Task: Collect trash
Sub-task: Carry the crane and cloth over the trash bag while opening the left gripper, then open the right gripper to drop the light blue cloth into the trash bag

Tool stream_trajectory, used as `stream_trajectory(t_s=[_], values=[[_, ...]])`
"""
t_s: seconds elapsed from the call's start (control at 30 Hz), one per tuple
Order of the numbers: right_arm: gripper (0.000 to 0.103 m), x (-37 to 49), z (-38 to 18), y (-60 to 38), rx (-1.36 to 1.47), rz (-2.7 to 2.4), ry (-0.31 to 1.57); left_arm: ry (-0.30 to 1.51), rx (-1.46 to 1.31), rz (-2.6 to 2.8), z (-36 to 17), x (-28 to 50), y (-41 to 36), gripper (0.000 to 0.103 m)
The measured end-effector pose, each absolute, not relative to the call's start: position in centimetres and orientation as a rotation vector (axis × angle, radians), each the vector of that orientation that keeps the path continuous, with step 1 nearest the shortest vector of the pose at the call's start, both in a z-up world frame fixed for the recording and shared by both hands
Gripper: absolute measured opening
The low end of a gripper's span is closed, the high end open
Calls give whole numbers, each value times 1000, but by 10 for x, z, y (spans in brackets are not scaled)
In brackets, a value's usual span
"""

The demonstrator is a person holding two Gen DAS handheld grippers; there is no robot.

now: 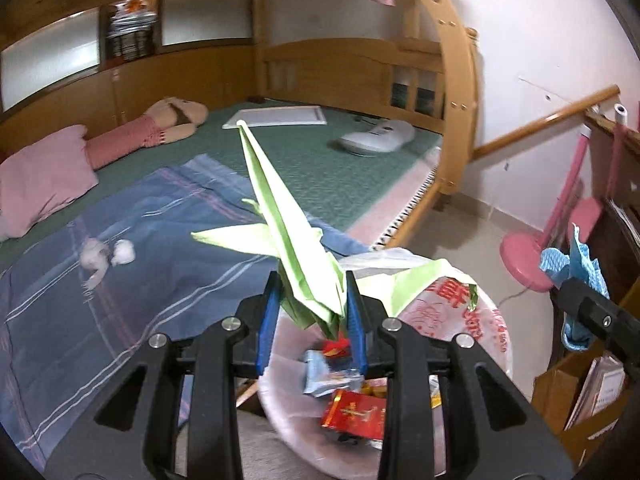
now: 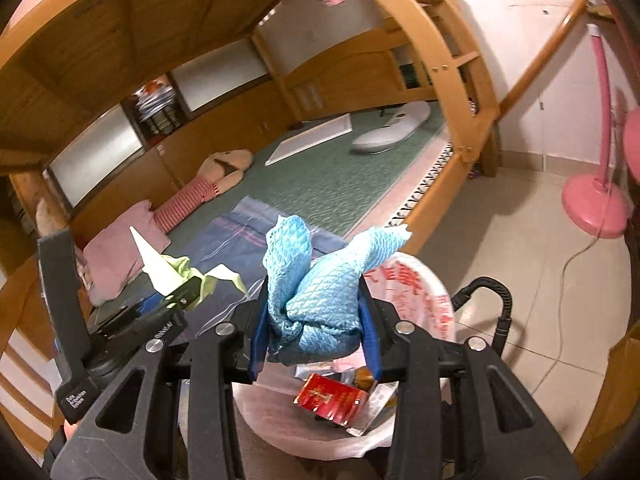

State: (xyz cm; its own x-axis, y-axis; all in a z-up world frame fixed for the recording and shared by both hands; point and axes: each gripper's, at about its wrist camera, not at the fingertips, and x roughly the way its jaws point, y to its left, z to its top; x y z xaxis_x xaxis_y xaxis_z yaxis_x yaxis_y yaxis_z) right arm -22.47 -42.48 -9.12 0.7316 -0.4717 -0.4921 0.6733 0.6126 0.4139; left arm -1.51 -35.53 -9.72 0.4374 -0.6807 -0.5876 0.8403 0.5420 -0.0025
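My left gripper [image 1: 314, 312] is shut on a green folded paper plane [image 1: 280, 216] and holds it over the open trash bin lined with a white printed bag [image 1: 472, 320]. My right gripper [image 2: 316, 320] is shut on a crumpled blue cloth wipe [image 2: 316, 284] above the same bin [image 2: 424, 292]. Inside the bin lie a red packet [image 1: 352, 414] [image 2: 332, 398] and other wrappers. The right gripper with the blue wipe [image 1: 572, 264] shows at the right edge of the left wrist view. The left gripper with the green paper [image 2: 180, 276] shows at the left of the right wrist view.
Two white crumpled tissues [image 1: 106, 256] lie on the blue blanket [image 1: 152, 248] on the bed. A pink pillow [image 1: 40, 184], a plush doll [image 1: 168, 124], a white board [image 1: 276, 118] and a white device [image 1: 380, 140] lie on the green mattress. A pink fan base [image 2: 596, 204] stands on the tiled floor.
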Motion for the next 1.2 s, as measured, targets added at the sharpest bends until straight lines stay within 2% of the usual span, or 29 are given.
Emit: stream_trajectory(t_s=[0.53,0.73,0.8,0.87,0.93,1.2], values=[[40,-261,-91,-437,622,-732,320,604,396,-1044,-122,-37,-410,32],[40,-265,-90,-437,622,-745,317,610,437,-1057,-133,-43,-420,37],[40,-265,-90,-438,620,-746,317,613,440,-1056,-134,-43,-421,43],[40,-265,-90,-438,622,-745,317,610,433,-1053,-132,-44,-419,61],[40,-265,-90,-438,620,-742,319,597,424,-1044,-129,-44,-416,69],[40,-247,-92,-438,613,-691,356,576,378,-968,-112,-24,-384,71]])
